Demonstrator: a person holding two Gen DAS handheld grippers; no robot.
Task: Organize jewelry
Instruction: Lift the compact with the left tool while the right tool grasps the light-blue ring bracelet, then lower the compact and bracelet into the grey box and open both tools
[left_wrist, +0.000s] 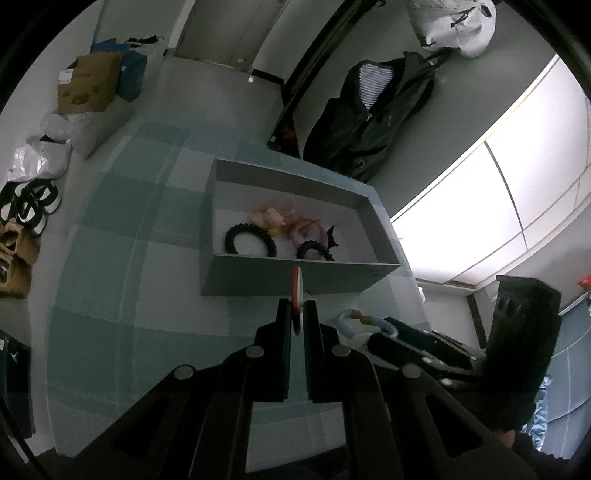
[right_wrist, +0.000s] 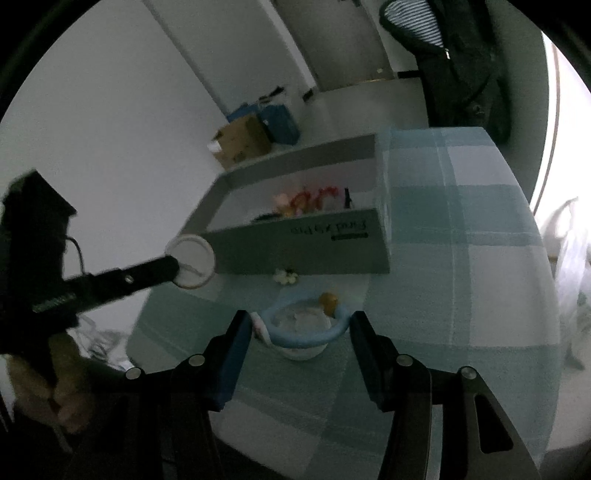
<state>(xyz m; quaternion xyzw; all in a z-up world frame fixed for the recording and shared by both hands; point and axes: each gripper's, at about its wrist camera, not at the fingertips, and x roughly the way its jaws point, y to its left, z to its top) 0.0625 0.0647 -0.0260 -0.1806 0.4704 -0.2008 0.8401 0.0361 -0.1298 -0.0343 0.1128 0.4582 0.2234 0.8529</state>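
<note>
While the grey box (left_wrist: 295, 275) sits open on the checked bench (left_wrist: 122, 280), its near wall stands between the left gripper (left_wrist: 297, 314) and the hair ties inside: a black coil (left_wrist: 251, 238), a purple one (left_wrist: 314, 236), a pink piece (left_wrist: 267, 218). Left fingers (left_wrist: 282, 332) are clamped on a red-and-white bangle (left_wrist: 296, 295), held edge-on and upright, just short of the box. Right gripper (right_wrist: 297, 328) has its fingers (right_wrist: 236, 339) spread wide around a pale blue ring (right_wrist: 306, 334) lying flat on the bench. Small white flower piece (right_wrist: 285, 277) lies against the box. Dark jacket (left_wrist: 369, 114) hangs behind; cardboard carton (left_wrist: 88, 83) on the floor.
</note>
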